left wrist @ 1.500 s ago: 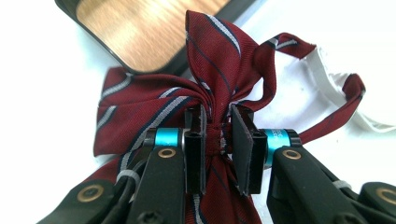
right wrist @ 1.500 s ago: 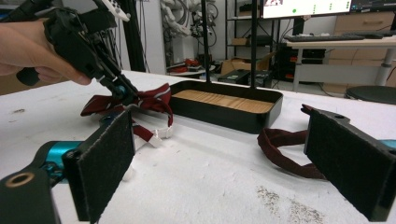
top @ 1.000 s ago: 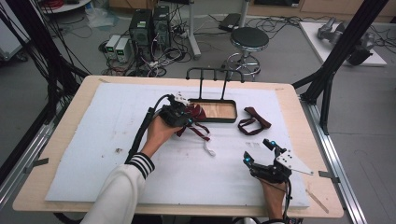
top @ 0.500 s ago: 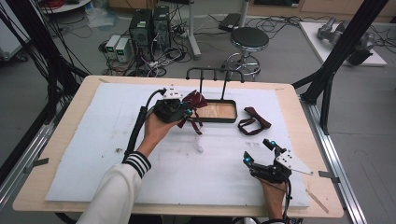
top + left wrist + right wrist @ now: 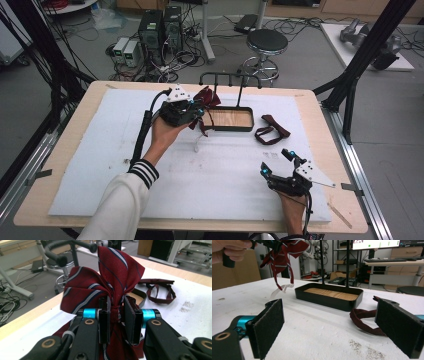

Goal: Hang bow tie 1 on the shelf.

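My left gripper [image 5: 198, 111] is shut on the knot of a dark red striped bow tie [image 5: 110, 282], held in the air just left of a black tray with a wooden floor [image 5: 248, 128]. The tie [image 5: 206, 98] hangs its strap and a clear clip [image 5: 283, 288] below the hand. A black rack [image 5: 230, 77] rises behind the tray. A second dark red bow tie [image 5: 272, 131] lies flat on the white mat right of the tray. My right gripper [image 5: 278, 162] rests open near the table's front right, with nothing between its pads [image 5: 270, 326].
A white foam mat [image 5: 100, 150] covers the wooden table [image 5: 320, 115]. Beyond the far edge stand a round stool [image 5: 267, 42], computer boxes [image 5: 160, 25] and loose cables. Black frame struts [image 5: 365, 55] rise at the right.
My left gripper has lifted the striped bow tie up and away toward the rack, with the strap trailing below. The right gripper has stayed still.
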Motion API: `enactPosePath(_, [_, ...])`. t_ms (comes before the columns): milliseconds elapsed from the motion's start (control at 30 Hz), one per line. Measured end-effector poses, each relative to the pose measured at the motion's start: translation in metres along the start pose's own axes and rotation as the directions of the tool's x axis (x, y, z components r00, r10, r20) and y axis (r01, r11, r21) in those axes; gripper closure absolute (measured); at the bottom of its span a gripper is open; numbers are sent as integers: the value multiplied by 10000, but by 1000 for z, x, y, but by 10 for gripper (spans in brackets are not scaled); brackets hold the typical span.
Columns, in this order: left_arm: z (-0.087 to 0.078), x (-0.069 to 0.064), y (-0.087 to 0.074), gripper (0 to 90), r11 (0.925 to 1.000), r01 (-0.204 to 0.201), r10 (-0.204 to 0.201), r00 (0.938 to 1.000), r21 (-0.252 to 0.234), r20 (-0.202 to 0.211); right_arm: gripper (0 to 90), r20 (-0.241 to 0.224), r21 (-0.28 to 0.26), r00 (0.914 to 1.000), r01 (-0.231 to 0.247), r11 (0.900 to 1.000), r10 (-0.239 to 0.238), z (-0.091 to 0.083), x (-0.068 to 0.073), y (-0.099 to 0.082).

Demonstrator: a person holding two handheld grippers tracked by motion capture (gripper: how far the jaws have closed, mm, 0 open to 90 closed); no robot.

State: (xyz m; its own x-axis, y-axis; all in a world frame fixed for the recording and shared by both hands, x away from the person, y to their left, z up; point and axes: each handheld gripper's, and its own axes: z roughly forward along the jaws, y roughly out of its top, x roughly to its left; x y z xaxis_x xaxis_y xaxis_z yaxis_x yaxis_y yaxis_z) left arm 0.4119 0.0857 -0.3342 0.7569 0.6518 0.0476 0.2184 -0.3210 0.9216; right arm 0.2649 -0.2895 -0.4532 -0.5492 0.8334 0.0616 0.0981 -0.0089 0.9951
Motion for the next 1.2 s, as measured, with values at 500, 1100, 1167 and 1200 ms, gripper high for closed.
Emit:
enactPosePath(500, [-10, 4, 10, 757, 9984, -121, 108, 9997, -557, -234, 79, 5, 15, 10000, 22, 10000, -22, 0, 0, 0])
enactPosePath(1100, [-27, 6, 38, 757, 9903, -331, 278, 9988, -1349, -407, 79, 21, 26, 10000, -10, 10000, 10, 1, 0, 0])
enactPosePath(1167, [-29, 7, 40, 757, 9903, -357, 299, 9985, -1344, -450, 79, -4, 44, 10000, -58, 10000, 58, 0, 0, 0])
enactPosePath(1200, [-30, 8, 41, 757, 9897, -345, 279, 9984, -1392, -486, 79, 10, 53, 10000, -67, 10000, 67, 0, 0, 0])
